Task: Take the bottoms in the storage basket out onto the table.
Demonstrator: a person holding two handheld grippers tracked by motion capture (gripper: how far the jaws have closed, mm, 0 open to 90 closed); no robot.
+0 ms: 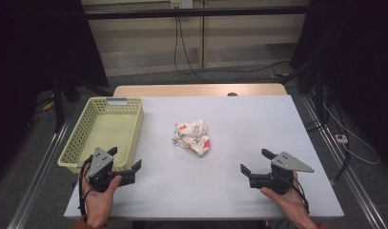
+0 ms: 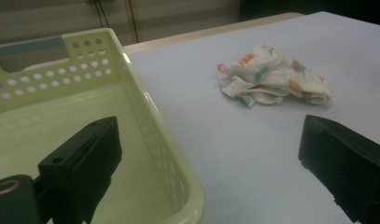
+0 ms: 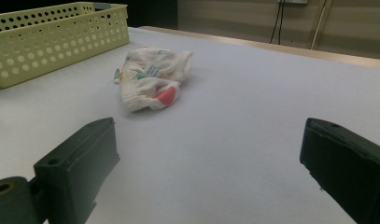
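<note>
A crumpled white cloth (image 1: 192, 137) with coloured spots lies near the middle of the white table (image 1: 239, 119); it also appears in the left gripper view (image 2: 271, 77) and the right gripper view (image 3: 150, 77). A pale yellow-green perforated basket (image 1: 105, 130) stands empty at the table's left side. My left gripper (image 1: 126, 159) hovers open at the basket's near right corner, one jaw over the basket rim (image 2: 178, 158). My right gripper (image 1: 256, 161) is open near the front right of the table, pointing toward the cloth, with nothing between its jaws.
Beyond the table's wooden far edge (image 1: 196, 89) lie floor cables (image 1: 191, 67) and a dark frame on both sides. The basket's side wall (image 3: 47, 39) stands left of the cloth in the right gripper view.
</note>
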